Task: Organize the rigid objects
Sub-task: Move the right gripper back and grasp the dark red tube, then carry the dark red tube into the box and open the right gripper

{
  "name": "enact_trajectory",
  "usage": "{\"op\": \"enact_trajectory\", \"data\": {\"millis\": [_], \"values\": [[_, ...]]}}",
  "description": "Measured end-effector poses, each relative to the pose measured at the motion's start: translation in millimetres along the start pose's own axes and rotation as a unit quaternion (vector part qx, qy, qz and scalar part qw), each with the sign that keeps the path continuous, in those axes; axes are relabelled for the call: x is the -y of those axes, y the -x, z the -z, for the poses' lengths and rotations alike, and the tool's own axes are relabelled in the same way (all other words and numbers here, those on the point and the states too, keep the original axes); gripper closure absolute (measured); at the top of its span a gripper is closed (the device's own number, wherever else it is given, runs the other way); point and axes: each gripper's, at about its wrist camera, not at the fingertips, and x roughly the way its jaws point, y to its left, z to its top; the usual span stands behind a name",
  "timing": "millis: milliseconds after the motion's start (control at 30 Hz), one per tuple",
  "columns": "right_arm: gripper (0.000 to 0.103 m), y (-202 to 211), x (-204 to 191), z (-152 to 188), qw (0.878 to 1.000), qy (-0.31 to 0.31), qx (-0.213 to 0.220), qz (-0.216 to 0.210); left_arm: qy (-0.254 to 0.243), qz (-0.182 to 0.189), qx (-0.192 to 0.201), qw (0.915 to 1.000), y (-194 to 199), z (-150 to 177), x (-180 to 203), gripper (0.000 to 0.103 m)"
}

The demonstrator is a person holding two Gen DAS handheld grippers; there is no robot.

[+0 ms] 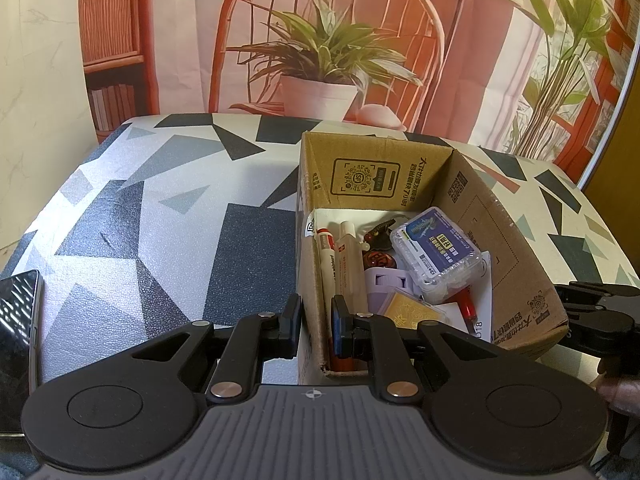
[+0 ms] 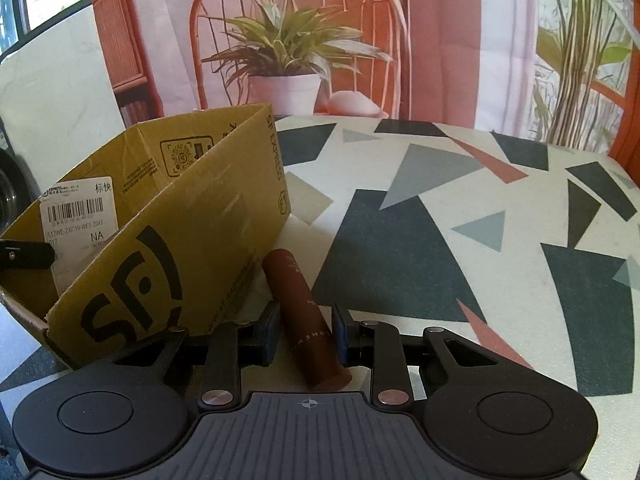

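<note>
Left gripper [image 1: 316,322] pinches the cardboard box [image 1: 516,248] wall; right gripper [image 2: 306,330] straddles a brown tube [image 2: 300,304] on the worktop [image 2: 440,216], not visibly pressing it.

A brown corrugated cardboard box [image 2: 168,240] bears a large black "SF" logo and "SF EXPRESS" along its edge (a white shipping label [image 2: 78,216] inside reads "NA" beneath a barcode).

A dark phone [image 1: 16,344], left of the left fingers, is cut by the picture's edge. Beyond those fingers, a clear blue-labelled case [image 1: 436,256] hides most of a red-handled tool [image 1: 466,307]. The brown tube [image 2: 306,320] between the right fingers carries lettering too small to read.
</note>
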Motion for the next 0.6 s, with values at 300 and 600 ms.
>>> {"op": "enact_trajectory", "data": {"millis": [300,600], "values": [[0.082,3,6,4,1.0,-0.007,-0.008,0.008,0.0,0.0,0.0,1.0,0,0,0,0.087],[0.082,6,16,8,0.999,-0.022,-0.014,0.02,0.001,0.0,0.0,1.0,0,0,0,0.087]]}}
